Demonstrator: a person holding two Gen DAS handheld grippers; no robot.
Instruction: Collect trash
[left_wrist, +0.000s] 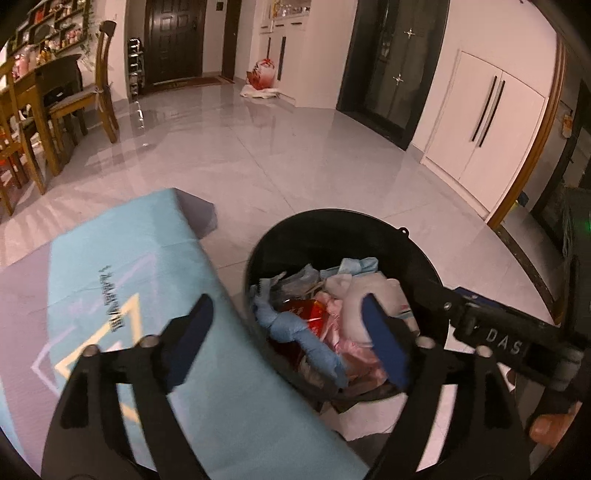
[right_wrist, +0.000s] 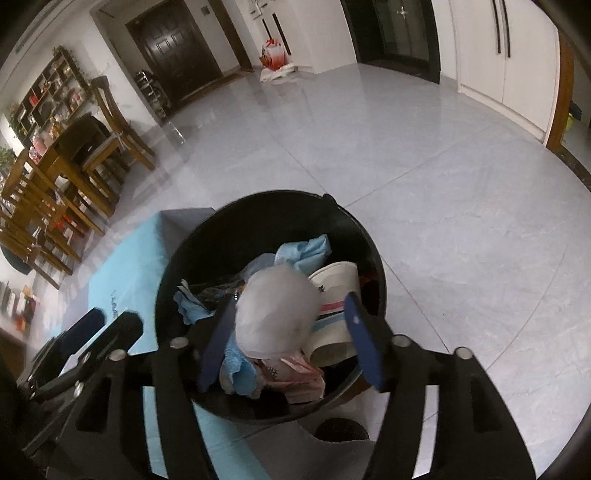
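Observation:
A black round trash bin (left_wrist: 332, 225) stands on the tiled floor beside a blue mat; it also shows in the right wrist view (right_wrist: 258, 206). It holds blue wipes (left_wrist: 291, 325), a red wrapper (left_wrist: 308, 308), pink wrappers and a paper cup (right_wrist: 334, 314). My left gripper (left_wrist: 286, 339) is open and empty, one finger over the mat, one over the bin. My right gripper (right_wrist: 286, 338) is open above the bin. A pale crumpled tissue ball (right_wrist: 275, 314) sits between its fingers without touching them.
The blue and grey play mat (left_wrist: 129, 280) lies left of the bin. Wooden chairs (left_wrist: 92, 96) and a table stand at far left. A red bag (left_wrist: 264, 74) sits by the far wall. White cabinets (left_wrist: 480, 122) line the right.

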